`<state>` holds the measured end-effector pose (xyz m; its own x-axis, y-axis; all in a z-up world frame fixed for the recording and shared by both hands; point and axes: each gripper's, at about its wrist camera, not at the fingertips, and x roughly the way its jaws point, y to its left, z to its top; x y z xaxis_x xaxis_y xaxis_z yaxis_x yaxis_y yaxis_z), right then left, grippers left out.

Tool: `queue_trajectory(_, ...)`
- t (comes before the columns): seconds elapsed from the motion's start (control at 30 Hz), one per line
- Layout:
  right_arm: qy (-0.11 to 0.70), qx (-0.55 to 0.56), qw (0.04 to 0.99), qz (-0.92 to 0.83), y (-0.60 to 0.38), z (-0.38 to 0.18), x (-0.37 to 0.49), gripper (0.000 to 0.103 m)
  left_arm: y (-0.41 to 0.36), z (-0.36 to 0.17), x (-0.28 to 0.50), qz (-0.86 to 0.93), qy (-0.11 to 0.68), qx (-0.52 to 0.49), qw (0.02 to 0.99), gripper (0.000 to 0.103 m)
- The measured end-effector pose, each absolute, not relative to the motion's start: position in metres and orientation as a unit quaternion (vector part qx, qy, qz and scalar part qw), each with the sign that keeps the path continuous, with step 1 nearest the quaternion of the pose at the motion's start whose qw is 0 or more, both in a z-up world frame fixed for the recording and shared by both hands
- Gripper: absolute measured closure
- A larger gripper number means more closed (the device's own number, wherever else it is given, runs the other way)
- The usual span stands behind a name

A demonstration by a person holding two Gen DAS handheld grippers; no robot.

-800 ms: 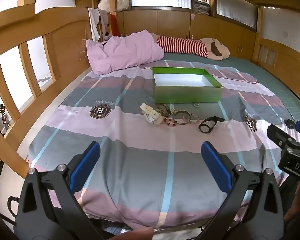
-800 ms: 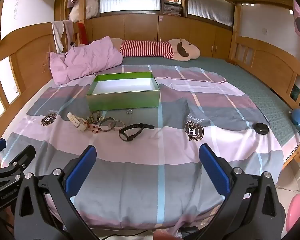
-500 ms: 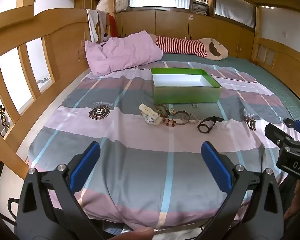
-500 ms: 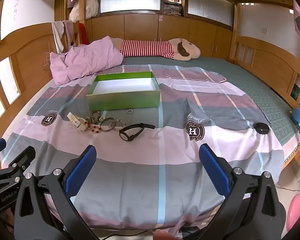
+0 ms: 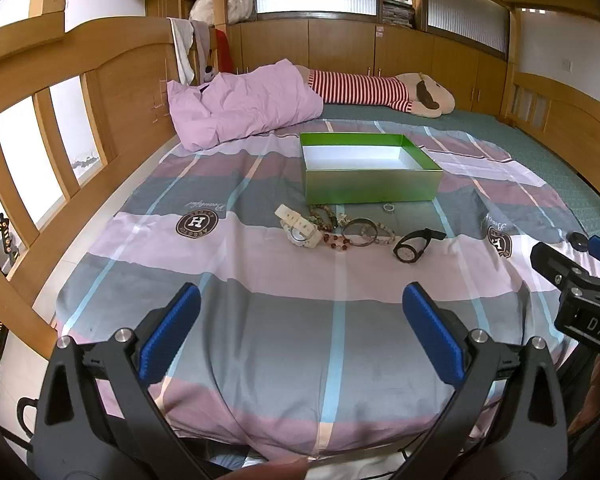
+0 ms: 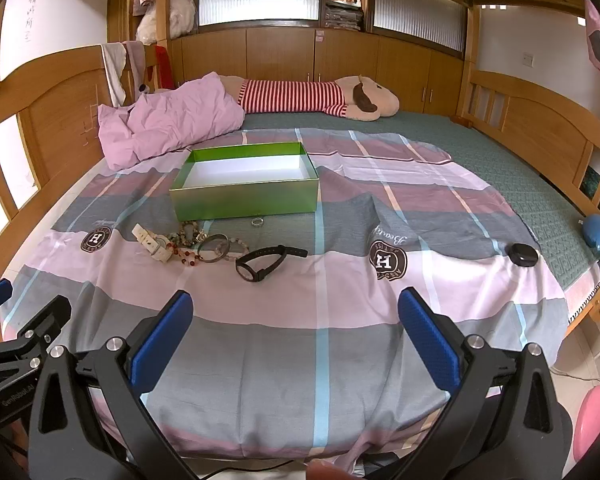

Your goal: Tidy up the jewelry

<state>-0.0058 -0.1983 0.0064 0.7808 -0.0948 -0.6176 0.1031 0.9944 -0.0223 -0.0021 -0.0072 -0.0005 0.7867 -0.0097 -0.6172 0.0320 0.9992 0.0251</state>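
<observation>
While both tools hang above the near end of the bed, the left gripper point(image 5: 300, 328) and the right gripper point(image 6: 296, 328) stand spread wide with nothing between their ribbed blue pads, well short of the jewelry. The green box point(image 5: 370, 184), a shallow rectangular carton with glossy sides and a white inside, sits on the striped bedspread point(image 5: 340, 320) with its long axis running across the bed and nothing visible inside. Just in front of its near wall lies a small silvery ring point(image 6: 257, 222). A little nearer, in a loose row across the bed, lie a cream-white watch point(image 5: 298, 230) with a blocky linked strap, a tangle of beaded bracelets point(image 5: 332, 224), a smooth round bangle point(image 5: 360, 232), and a black watch point(image 6: 266, 262) whose matte strap points toward the right side of the bed. A rumpled lilac quilt point(image 5: 240, 108) and a striped plush toy point(image 5: 380, 92) lie at the far end.
</observation>
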Motion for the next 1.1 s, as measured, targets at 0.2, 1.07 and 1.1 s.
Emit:
queue_trajectory(0.2, 0.326, 0.006, 0.944, -0.053, -0.2009, 0.0048, -0.0063, 0.002, -0.0070, -0.0005, -0.0020, -0.011, 0.326, 0.017, 0.945, 0.003)
queue_trajectory(1.07, 0.325, 0.007, 0.944, -0.053, -0.2001, 0.0045, -0.0071, 0.002, -0.0088, 0.0005, -0.0046, -0.012, 0.328, 0.016, 0.945, 0.003)
queue_trajectory(1.1, 0.325, 0.007, 0.944, -0.054, -0.2002, 0.0046, -0.0071, 0.002, -0.0088, 0.0004, -0.0046, -0.012, 0.328, 0.016, 0.945, 0.003)
